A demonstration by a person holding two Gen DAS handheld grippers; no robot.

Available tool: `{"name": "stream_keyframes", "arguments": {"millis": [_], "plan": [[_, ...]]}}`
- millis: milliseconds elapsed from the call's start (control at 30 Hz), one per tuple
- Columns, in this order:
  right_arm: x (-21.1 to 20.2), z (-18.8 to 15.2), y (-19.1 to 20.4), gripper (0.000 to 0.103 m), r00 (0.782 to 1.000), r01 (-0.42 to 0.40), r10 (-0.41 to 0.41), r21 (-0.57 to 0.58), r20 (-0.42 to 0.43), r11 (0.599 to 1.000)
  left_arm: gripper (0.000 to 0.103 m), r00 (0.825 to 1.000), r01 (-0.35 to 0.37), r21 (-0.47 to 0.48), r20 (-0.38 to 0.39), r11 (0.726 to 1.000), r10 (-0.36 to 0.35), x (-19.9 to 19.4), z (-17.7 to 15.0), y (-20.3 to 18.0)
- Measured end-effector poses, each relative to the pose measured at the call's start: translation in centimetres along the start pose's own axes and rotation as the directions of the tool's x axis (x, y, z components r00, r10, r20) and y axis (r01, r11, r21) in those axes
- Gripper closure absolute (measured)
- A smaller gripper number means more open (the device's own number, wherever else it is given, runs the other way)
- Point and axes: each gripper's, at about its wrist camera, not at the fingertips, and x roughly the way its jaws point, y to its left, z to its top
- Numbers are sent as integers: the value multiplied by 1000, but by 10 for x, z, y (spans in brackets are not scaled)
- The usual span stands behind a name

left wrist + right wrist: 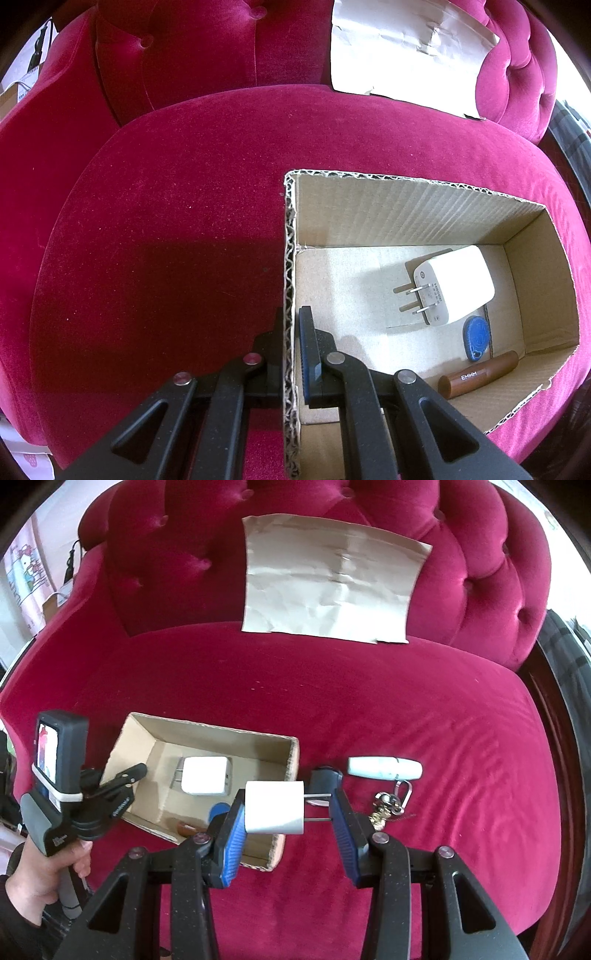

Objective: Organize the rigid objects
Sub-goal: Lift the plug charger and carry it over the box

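On the red sofa (369,709), far left, a hand (33,878) holds the left gripper (291,332), clamped on the box (290,258) wall. Inside the box lie a white charger (458,284), a blue tag (476,338) and a brown tube (480,374). Above the box's right edge, the right gripper (288,808) grips a small plug (275,806). Further right lie a white cylinder (384,768) and keys (389,805).

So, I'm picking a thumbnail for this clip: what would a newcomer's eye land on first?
First the crimson velvet sofa filling both views. Then the small white charger clamped end to end in the right gripper, above the seat at the open cardboard box. The left gripper pinches the box wall; inside lie a bigger white charger, a blue fob and a brown tube.
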Motion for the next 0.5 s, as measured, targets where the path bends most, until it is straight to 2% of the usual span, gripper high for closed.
{"name": "stream_keyframes", "arguments": {"millis": [500], "plan": [[22,11,46,57,999,-44,43,-46,-28,998,97,1000,-1,0,0,1000,1,-1,0,2]]}}
